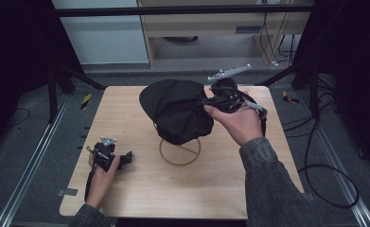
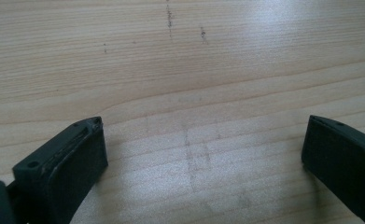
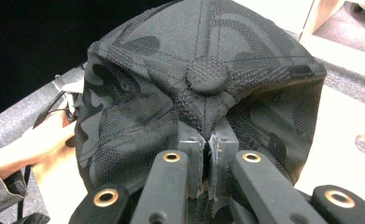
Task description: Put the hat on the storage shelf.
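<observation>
Right tongs point(image 3: 207, 156) clenched on fabric just under the crown button of the black camo cap point(image 3: 203, 88), above the wire stand point(image 1: 180, 152). Left tongs point(image 2: 203, 154) released, resting idle on the table point(image 2: 180, 60). Best lowered squarely over the stand, keeping the pinch firm.

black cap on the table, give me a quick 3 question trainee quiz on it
1. True or false: the right tongs are shut on the cap.
2. What sits on the table under the cap: A) a ring-shaped stand, B) a bowl, C) a box?
3. How do the left tongs stand?

Key: 1 true, pinching fabric near the crown button. 2 A, the stand. 3 open, over bare wood.
</observation>
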Motion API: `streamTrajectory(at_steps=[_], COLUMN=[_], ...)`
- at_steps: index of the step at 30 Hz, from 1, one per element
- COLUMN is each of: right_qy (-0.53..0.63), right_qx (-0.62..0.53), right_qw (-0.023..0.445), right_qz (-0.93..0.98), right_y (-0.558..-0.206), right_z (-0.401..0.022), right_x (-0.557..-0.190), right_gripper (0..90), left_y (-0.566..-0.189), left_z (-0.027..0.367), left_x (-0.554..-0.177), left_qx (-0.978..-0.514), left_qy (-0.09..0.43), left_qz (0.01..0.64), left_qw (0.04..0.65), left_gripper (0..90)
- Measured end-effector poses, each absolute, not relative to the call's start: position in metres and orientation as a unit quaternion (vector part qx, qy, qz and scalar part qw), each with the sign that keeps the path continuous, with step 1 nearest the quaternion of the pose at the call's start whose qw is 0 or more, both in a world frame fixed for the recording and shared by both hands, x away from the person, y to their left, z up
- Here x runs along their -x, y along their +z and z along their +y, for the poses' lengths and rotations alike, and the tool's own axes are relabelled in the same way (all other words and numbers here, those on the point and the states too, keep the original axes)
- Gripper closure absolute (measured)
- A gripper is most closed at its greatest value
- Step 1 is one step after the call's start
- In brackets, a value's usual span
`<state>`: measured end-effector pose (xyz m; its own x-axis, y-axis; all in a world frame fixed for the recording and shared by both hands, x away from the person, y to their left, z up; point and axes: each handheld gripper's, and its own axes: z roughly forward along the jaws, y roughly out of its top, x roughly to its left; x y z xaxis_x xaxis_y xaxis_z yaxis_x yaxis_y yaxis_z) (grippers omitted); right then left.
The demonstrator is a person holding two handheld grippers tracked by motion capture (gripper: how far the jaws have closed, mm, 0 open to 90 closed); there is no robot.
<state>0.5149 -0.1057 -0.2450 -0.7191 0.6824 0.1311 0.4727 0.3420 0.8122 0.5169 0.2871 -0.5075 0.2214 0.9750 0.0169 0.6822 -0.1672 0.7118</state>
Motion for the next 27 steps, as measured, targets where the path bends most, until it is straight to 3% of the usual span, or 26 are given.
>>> streamTrajectory(at_steps=[27], right_qy=[0.433], right_qx=[-0.356], right_qw=[0.107], right_qz=[0.821], right_y=[-0.263], right_z=[-0.096], right_x=[-0.519], right_gripper=[85.3], left_y=[-0.507], left_z=[0.287], left_x=[-0.517], left_qx=[-0.723], left_qy=[0.247], left_qz=[0.573], left_qw=[0.297], left_gripper=[0.0])
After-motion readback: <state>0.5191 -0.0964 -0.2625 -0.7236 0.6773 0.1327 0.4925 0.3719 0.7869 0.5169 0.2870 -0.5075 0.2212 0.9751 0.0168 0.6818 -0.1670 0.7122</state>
